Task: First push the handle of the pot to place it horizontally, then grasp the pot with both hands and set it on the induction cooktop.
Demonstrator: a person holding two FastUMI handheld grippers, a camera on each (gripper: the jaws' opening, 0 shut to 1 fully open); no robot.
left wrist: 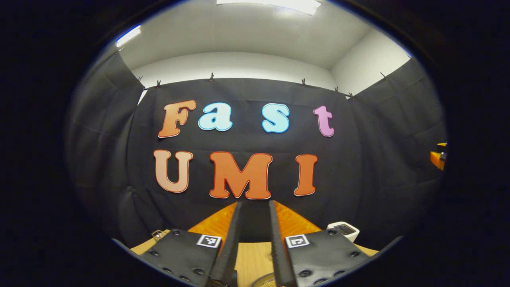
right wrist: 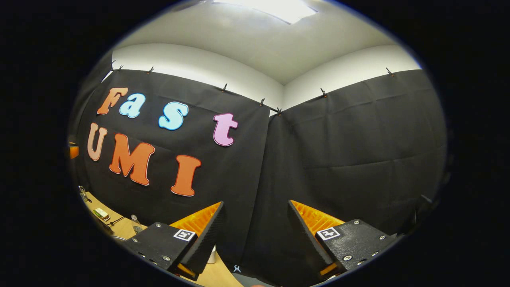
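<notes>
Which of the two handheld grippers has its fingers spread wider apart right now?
The right gripper: a wide gap separates its fingers, while the left gripper shows only a narrow slot between nearly parallel fingers.

Left tongs (left wrist: 255,205) slightly parted, raised above wooden table (left wrist: 251,259), facing wall.

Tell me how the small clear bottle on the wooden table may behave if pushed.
The small bottle stands upright and looks narrow, so it probably tips easily. It seems clear and small, so likely light. Once down, it might roll.
</notes>
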